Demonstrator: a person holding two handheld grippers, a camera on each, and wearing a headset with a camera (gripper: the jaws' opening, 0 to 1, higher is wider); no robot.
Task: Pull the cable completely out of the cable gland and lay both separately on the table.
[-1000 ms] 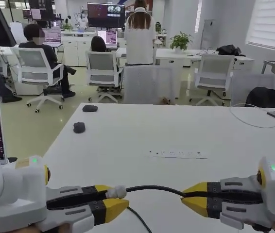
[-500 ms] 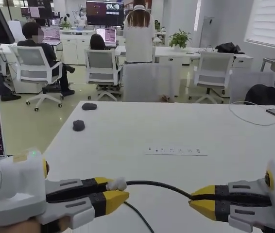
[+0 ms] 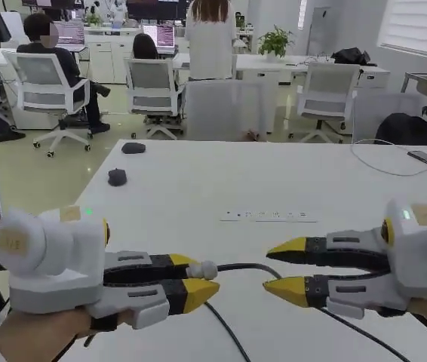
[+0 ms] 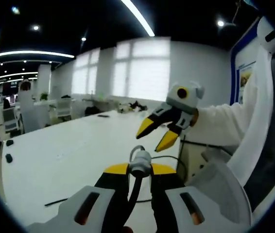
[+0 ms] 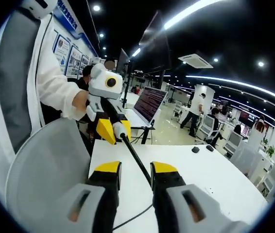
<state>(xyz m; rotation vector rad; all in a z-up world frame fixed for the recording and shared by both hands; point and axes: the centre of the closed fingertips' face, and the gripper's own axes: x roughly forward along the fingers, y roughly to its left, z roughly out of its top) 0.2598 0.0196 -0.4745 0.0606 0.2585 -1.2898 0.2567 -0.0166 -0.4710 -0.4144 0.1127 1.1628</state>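
- My left tongs are clamped on the gland, and the cable runs through it, so nothing is out yet.
- My right tongs gape wide around the cable, gripping nothing. The pull and the laying on the table remain.

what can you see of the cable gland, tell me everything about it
The cable gland is a small, pale grey, plastic-looking fitting, round with a collar. It is held above the table, clamped between the left gripper's yellow tips, its nose pointing at the right gripper. The black cable is threaded through it: one length leaves its front and passes between the right gripper's open jaws, another trails back under the left gripper.
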